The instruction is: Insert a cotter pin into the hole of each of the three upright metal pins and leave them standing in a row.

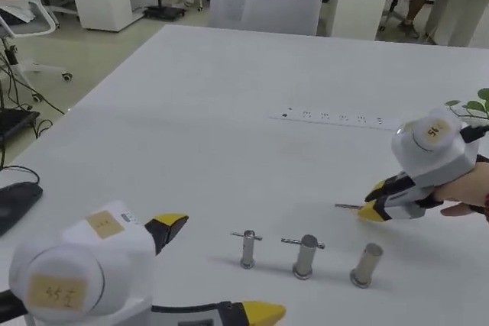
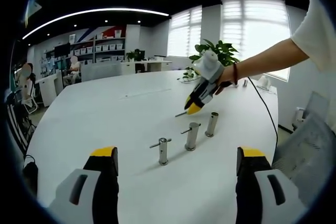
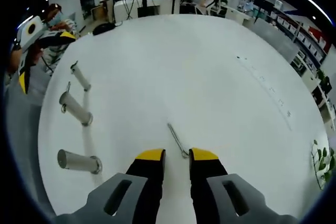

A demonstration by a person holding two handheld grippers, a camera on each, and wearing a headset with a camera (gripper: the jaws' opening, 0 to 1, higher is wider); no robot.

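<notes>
Table (image 1: 229, 97) carries three pins (image 1: 303, 256) in a row, two already crossed. My left gripper (image 2: 178, 156) waits near them, jaws wide apart, ready to steady. My right gripper (image 3: 177, 157), jaws narrowly apart, straddles the last cotter (image 3: 176, 139) lying flat, surely for the bare pin (image 1: 367, 265).

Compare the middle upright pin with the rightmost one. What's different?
The middle metal pin has a cotter pin through its hole near the top; the rightmost metal pin has none. The middle metal pin has a neighbour on each side; the rightmost metal pin ends the row, nearest the right gripper. Both stand upright on the white table.
</notes>
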